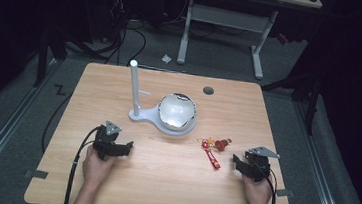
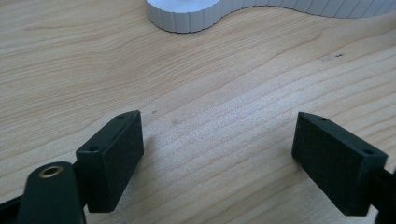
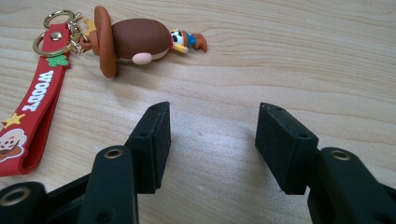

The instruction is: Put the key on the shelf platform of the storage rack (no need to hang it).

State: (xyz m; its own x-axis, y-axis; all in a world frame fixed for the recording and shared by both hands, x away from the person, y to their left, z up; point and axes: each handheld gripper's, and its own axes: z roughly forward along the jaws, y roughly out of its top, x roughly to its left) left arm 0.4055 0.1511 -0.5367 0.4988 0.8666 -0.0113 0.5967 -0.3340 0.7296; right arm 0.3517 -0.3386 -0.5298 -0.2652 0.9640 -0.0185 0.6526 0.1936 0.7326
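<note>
While your left gripper [image 1: 125,148] sits lower left of the high view, jaws spread over bare table [image 1: 161,180], one white stand [image 1: 162,118] rises at centre. Your right gripper [image 1: 237,162], lower right, is also spread and empty. Its own view reads "WOODY" on the one red keychain [image 3: 35,116], strap running upper-left to lower-left, figure [image 3: 135,39] lying sideways.

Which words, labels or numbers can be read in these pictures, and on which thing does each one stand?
"WOODY": white letters along the red strap of the keychain, read in the right gripper view.
In the high view the strap's print is too small to read.
No other text is readable on the table.
</note>
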